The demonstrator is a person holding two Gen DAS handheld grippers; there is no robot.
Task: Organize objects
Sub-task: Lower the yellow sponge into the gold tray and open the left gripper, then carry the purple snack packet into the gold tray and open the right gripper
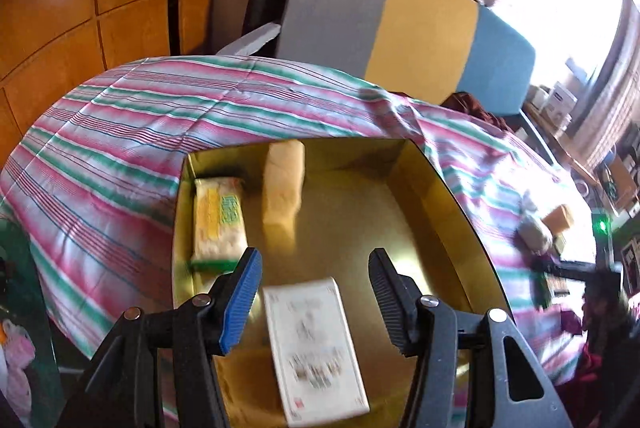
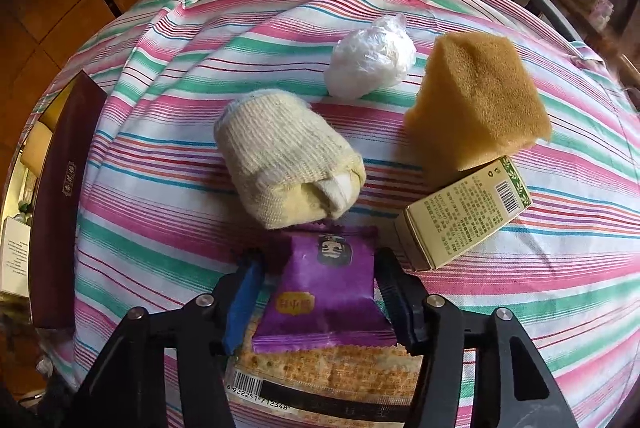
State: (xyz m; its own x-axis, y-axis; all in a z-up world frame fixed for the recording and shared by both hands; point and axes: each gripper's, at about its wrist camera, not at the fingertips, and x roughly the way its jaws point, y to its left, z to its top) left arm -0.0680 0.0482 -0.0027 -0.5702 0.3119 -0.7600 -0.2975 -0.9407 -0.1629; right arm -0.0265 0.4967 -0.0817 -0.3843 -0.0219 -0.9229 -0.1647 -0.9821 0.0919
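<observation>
My left gripper (image 1: 316,264) is open above a gold-lined box (image 1: 440,228) on the striped cloth. A white card box (image 1: 316,348) lies between and below its fingers, not gripped. A tissue pack (image 1: 218,220) and a yellow sponge (image 1: 282,187) lie in the gold box. My right gripper (image 2: 316,268) has its jaws on both sides of a purple snack packet (image 2: 324,296), which lies on a cracker pack (image 2: 320,376). Beyond it lie a rolled knit cloth (image 2: 284,155), a plastic-wrapped white ball (image 2: 370,57), a brown sponge (image 2: 480,99) and a small green-gold carton (image 2: 460,216).
A striped cloth (image 2: 160,131) covers the table. The dark red side of the box (image 2: 60,195) stands at the left edge of the right wrist view. A grey, yellow and blue chair back (image 1: 400,23) stands behind the table. Wooden cabinets (image 1: 80,7) fill the left.
</observation>
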